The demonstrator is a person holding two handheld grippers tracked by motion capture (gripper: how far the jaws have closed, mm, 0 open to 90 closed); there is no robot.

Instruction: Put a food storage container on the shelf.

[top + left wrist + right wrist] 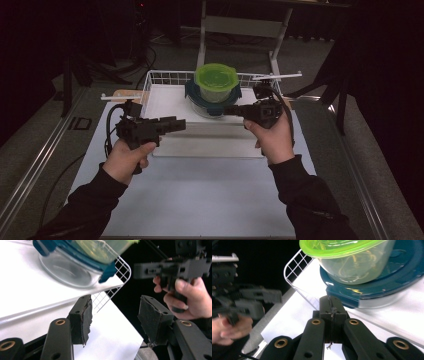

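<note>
1. Overhead, we see a white wire basket (155,80) at the far middle of the table (200,200), with a white tray (170,100) in it.
2. On the tray sits a glass bowl (202,107) with a blue lid (192,92), and on that lid stands a tub (216,92) with a green lid (216,76).
3. We hold the left gripper (175,125) near the tray's front left edge; its jaws are wide apart and empty, as the left gripper view shows.
4. We hold the right gripper (231,111) at the bowl's front right, pointing left; its jaws are pressed together with nothing between them.
5. From the right gripper view, the closed jaw tips lie just below the blue lid's rim; we cannot tell if they touch it.
</note>
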